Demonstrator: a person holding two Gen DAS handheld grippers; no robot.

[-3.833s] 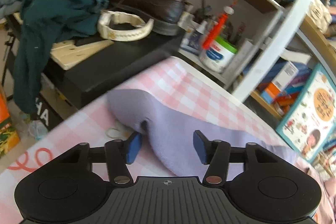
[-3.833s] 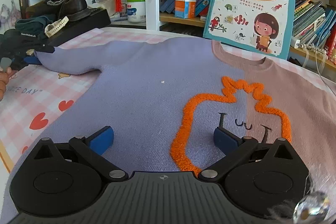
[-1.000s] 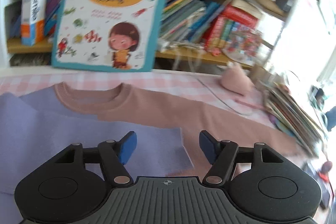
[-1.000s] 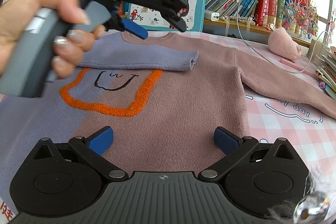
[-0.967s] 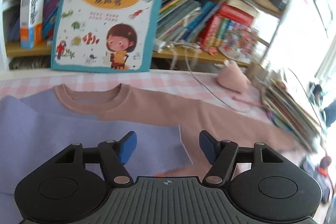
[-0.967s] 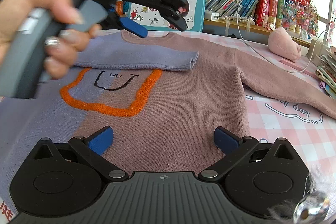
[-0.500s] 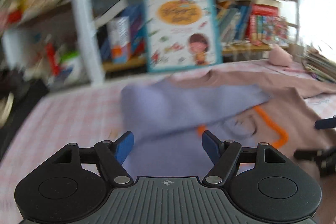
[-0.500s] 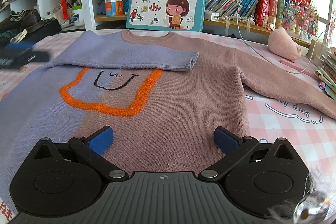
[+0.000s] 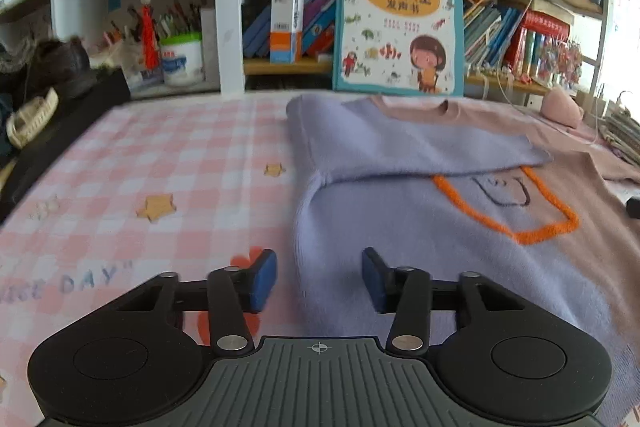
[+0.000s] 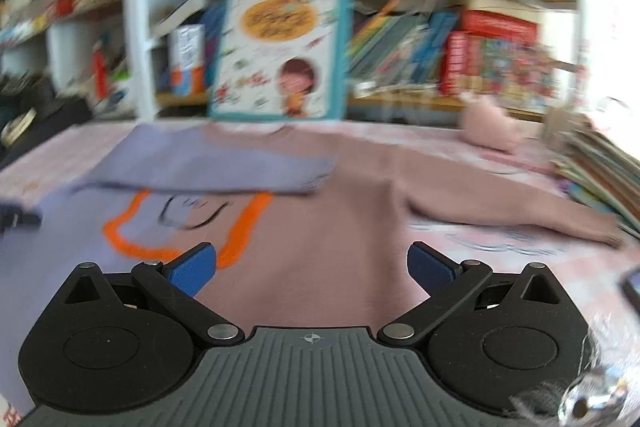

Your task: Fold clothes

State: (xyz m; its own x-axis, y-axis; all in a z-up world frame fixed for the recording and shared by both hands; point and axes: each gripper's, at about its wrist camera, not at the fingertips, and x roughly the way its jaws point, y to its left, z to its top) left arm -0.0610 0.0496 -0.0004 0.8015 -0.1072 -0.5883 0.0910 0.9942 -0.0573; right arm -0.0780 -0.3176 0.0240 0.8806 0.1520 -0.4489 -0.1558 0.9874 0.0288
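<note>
A lilac and dusty-pink sweater (image 9: 420, 227) with an orange outline on its chest lies flat on the pink checked tablecloth (image 9: 168, 163). Its lilac sleeve (image 9: 400, 147) is folded across the chest. My left gripper (image 9: 319, 277) is open and empty, its fingers astride the sweater's lilac side edge. In the blurred right wrist view, the sweater (image 10: 328, 227) fills the middle and its pink sleeve (image 10: 500, 203) stretches out to the right. My right gripper (image 10: 312, 267) is open and empty above the pink half.
A bookshelf with a propped children's book (image 9: 400, 27) runs along the back. A black stand with shoes (image 9: 52, 75) is at the left. A pink plush (image 10: 492, 127) and a stack of books (image 10: 600, 171) sit at the right.
My left gripper has let go of the lilac sleeve, pulled back left and come low over the sweater's left edge. My right gripper has swung, blurring its view.
</note>
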